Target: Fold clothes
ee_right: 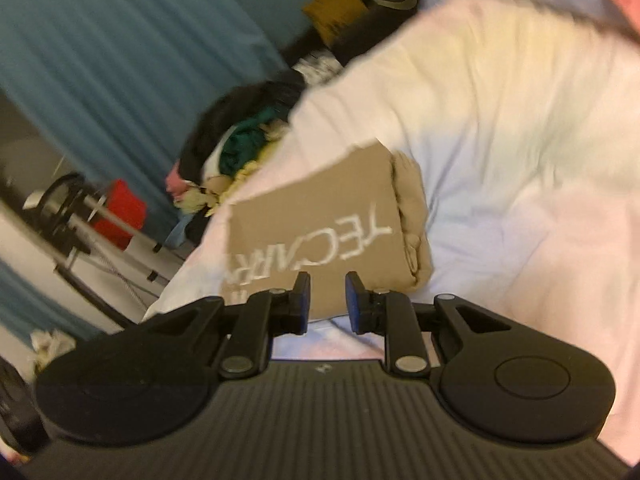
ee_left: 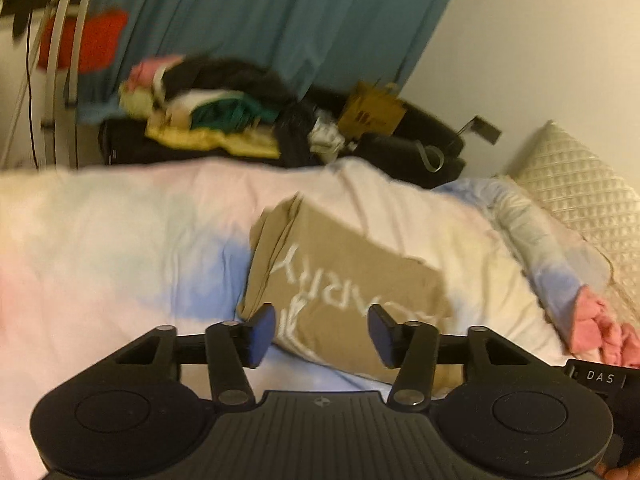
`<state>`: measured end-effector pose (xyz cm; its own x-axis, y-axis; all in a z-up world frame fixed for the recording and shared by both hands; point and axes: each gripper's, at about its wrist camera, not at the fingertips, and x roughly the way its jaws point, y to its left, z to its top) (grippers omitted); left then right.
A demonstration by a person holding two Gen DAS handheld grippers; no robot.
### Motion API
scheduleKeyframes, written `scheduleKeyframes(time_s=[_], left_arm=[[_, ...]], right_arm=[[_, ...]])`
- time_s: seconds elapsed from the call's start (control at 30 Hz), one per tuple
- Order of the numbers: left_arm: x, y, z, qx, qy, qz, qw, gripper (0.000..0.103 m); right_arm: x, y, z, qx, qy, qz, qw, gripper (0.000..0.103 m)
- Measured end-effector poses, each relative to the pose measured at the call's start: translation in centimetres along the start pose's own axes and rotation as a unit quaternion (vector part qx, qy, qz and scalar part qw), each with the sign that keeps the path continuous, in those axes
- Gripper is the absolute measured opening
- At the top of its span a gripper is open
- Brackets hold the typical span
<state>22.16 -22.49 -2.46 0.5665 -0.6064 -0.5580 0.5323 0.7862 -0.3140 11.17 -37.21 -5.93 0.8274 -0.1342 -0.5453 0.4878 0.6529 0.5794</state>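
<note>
Just ahead of my left tongs (ee_left: 322, 334) lies a tan cotton garment with white block lettering (ee_left: 340, 292), folded into a compact rectangle on the bed's pastel tie-dye duvet (ee_left: 120, 248). My left tongs stand wide apart and hold nothing, their blue pads either side of the garment's near edge. My right tongs (ee_right: 327, 304) are parted by a narrow gap, also empty, poised over the same garment's near edge from the other side.

The garment already sits as a folded bundle, its doubled layers bunched along one side. Whether it wants another fold or is finished, I cannot judge from here.

Both views are smeared by motion, so my worry is speed: if either pair of tongs sweeps low across the bundle, a pad could catch the top layer and drag the fold open. The soft duvet gives underneath, so a pinch could take bedding along with the cloth. A grab at the bunched side might lift only some of the layers and let the rest spill.

The lettering reads upside down; I make out "YECARR" or similar in the right view, the rest hidden. A black tag (ee_left: 600, 377) at the right edge of the left view says "DAS".

Beyond the bed, a heap of mixed unfolded clothes (ee_left: 208, 112) rests before a teal curtain (ee_left: 280, 20).
</note>
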Motion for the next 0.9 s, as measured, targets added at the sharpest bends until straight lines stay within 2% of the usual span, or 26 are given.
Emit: scheduleKeyframes(time_s=[0.03,0.1,0.13,0.17,0.2,0.23,0.27,0.3,0.4,0.53,0.8,0.9], left_arm=[[-1.8,-0.6,0.1,0.008,-0.013,0.0,0.9999,0.061],[-5.1,-1.7,-0.1,0.022,-0.034,-0.001,0.9992,0.076],[-6.9,-2.2,-0.4,0.027,-0.045,-0.002,0.9986,0.08],[-8.7,-2.6,-0.7,0.033,-0.056,-0.001,0.9979,0.086],[-10.3,-3.1,-1.0,0.038,-0.066,-0.002,0.9971,0.089],[-11.9,-3.4,-1.5,0.045,-0.077,-0.002,0.9961,0.092],[-13.5,-3.8,-2.1,0.052,-0.087,-0.002,0.9949,0.103],[-15.1,-4.1,-2.6,0.059,-0.097,-0.002,0.9935,0.103],[-19.5,-5.0,-4.3,0.08,-0.123,0.001,0.9891,0.103],[-23.4,-5.0,-6.3,0.088,-0.148,0.002,0.9851,0.103],[-26.7,-3.3,-9.8,0.082,-0.173,0.035,0.9808,0.103],[-26.4,-2.5,-10.6,0.081,-0.165,0.053,0.9815,0.103]], right_arm=[[-1.4,0.8,0.0,-0.016,-0.006,0.001,1.0,0.023],[-4.2,2.3,-0.6,-0.046,-0.021,0.005,0.999,0.023],[-5.6,2.9,-0.8,-0.06,-0.028,0.008,0.998,0.026],[-6.9,3.5,-1.2,-0.074,-0.037,0.014,0.996,0.034],[-8.2,4.1,-1.6,-0.088,-0.05,0.019,0.995,0.043],[-9.6,4.6,-2.1,-0.102,-0.062,0.024,0.993,0.071],[-11.0,5.1,-2.7,-0.116,-0.077,0.028,0.99,0.094],[-12.3,5.5,-3.5,-0.128,-0.095,0.032,0.987,0.097],[-15.1,6.8,-5.6,-0.172,-0.117,0.038,0.977,0.095],[-16.8,7.6,-8.6,-0.204,-0.133,0.044,0.969,0.094],[-16.9,8.2,-12.2,-0.235,-0.157,0.042,0.958,0.094],[-16.2,8.1,-12.8,-0.237,-0.159,0.036,0.958,0.094]])
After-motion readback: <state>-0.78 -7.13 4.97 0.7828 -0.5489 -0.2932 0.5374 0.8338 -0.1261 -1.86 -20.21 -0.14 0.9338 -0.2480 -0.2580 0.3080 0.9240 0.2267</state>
